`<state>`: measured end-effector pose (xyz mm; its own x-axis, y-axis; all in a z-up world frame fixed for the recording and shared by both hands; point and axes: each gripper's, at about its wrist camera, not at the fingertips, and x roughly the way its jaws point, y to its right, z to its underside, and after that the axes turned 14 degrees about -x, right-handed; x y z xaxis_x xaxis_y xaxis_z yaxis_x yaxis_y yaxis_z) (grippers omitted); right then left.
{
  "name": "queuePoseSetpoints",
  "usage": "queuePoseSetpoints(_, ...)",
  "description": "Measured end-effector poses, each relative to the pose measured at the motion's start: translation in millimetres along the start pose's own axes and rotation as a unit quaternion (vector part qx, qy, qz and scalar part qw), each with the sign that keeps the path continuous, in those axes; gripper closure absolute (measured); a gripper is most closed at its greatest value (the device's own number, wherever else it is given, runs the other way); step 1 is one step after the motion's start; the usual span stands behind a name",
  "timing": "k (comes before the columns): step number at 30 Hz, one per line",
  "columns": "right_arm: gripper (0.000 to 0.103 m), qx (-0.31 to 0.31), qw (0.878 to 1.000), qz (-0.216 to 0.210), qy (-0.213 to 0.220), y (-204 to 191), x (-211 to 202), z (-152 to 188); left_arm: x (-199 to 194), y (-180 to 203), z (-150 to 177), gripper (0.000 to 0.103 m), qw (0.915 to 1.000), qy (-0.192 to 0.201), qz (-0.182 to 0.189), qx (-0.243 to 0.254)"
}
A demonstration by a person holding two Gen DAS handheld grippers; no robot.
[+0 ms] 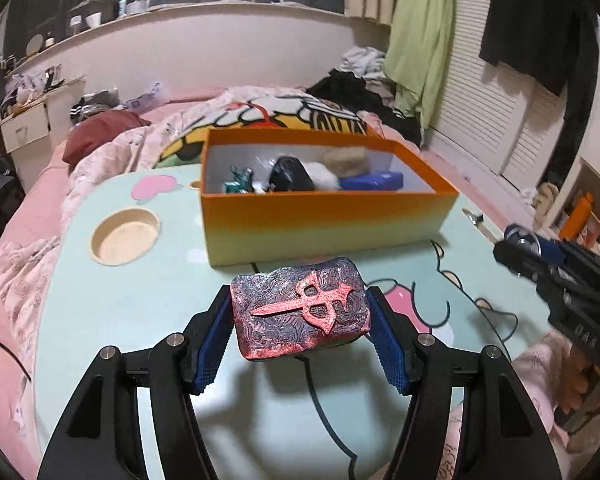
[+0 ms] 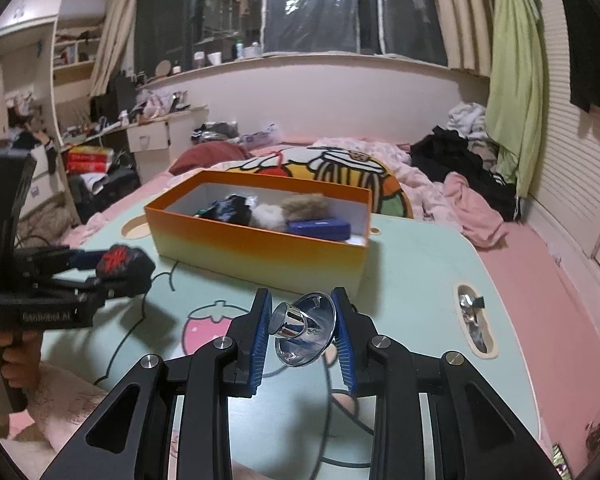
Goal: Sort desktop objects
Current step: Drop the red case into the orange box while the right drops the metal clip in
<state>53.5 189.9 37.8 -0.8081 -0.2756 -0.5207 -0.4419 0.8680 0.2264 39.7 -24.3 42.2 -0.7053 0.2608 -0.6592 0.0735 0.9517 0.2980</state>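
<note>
Fingers: left gripper clamps red-blue embossed block; right gripper pinches chrome funnel; orange box already holds several items; these two apparently remain.

Bare tabletop before box.

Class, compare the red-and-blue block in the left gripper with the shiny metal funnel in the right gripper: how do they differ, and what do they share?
The block is a rounded rectangle; the funnel is a flared cone with a short spout.
The block is matt, patterned red and blue with a raised red emblem; the funnel is plain mirror-bright metal.
The block lies flat, emblem up; the funnel is tilted on its side.
Shared: each is gripped between blue pads above the table, short of the orange box.
</note>
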Motion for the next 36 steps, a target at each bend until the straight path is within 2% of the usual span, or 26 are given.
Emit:
queuePoseSetpoints(11,0.074,-0.025,1.000,-0.009,0.003,-16.4,9.3,-14.7,-2.4,9.2,-2.1,0.038,0.9999,0.004,0.013,0.003)
queuePoseSetpoints(13,0.074,-0.028,1.000,-0.007,0.008,-11.9,14.1,-24.2,-3.8,12.7,-9.6,0.038,0.9998,0.009,0.018,0.004)
queuePoseSetpoints(17,0.074,-0.029,0.999,0.017,0.014,6.2,38.9,-57.9,-4.2,26.2,-52.2,0.038,0.9987,0.041,0.031,-0.001)
queuePoseSetpoints(19,0.074,-0.028,0.999,0.028,0.012,15.7,57.0,-72.4,3.7,30.2,-72.4,0.038,0.9984,0.052,0.020,-0.003)
queuePoseSetpoints(22,0.073,-0.009,1.000,0.014,-0.005,30.9,91.8,-84.9,37.9,30.6,-100.6,0.038,0.9975,0.060,-0.036,0.003)
queuePoseSetpoints(23,0.070,-0.005,1.000,0.006,-0.017,34.2,104.1,-84.9,54.2,26.2,-105.3,0.037,0.9978,0.051,-0.042,0.001)
queuePoseSetpoints(24,0.062,-0.003,0.999,-0.005,-0.038,36.3,118.5,-82.7,65.6,22.0,-106.8,0.037,0.9983,0.037,-0.045,-0.003)
queuePoseSetpoints(25,0.043,-0.003,0.998,-0.009,-0.065,36.7,132.4,-78.6,76.5,16.8,-106.3,0.037,0.9985,0.020,-0.049,-0.011)
queuePoseSetpoints(26,0.038,-0.006,0.997,-0.006,-0.081,36.2,141.1,-74.4,85.2,10.5,-103.3,0.037,0.9985,0.002,-0.049,-0.024)
queuePoseSetpoints(27,0.038,-0.013,0.996,0.001,-0.091,34.7,146.4,-69.5,86.8,8.7,-100.3,0.036,0.9986,-0.002,-0.045,-0.028)
queuePoseSetpoints(28,0.037,-0.009,0.997,0.002,-0.081,35.2,145.1,-66.8,86.4,6.9,-97.1,0.034,0.9988,0.000,-0.040,-0.029)
queuePoseSetpoints(30,0.033,-0.002,0.997,0.006,-0.074,37.3,140.3,-64.2,78.8,6.9,-90.9,0.033,0.9991,0.019,-0.035,-0.017)
queuePoseSetpoints(33,0.032,-0.008,0.998,0.011,-0.064,36.1,130.9,-63.0,68.1,11.0,-88.2,0.022,0.9982,0.041,-0.043,-0.008)
queuePoseSetpoints(36,0.032,-0.016,0.998,0.017,-0.058,31.3,122.0,-62.8,56.6,14.9,-85.1,0.022,0.9983,0.047,-0.036,-0.003)
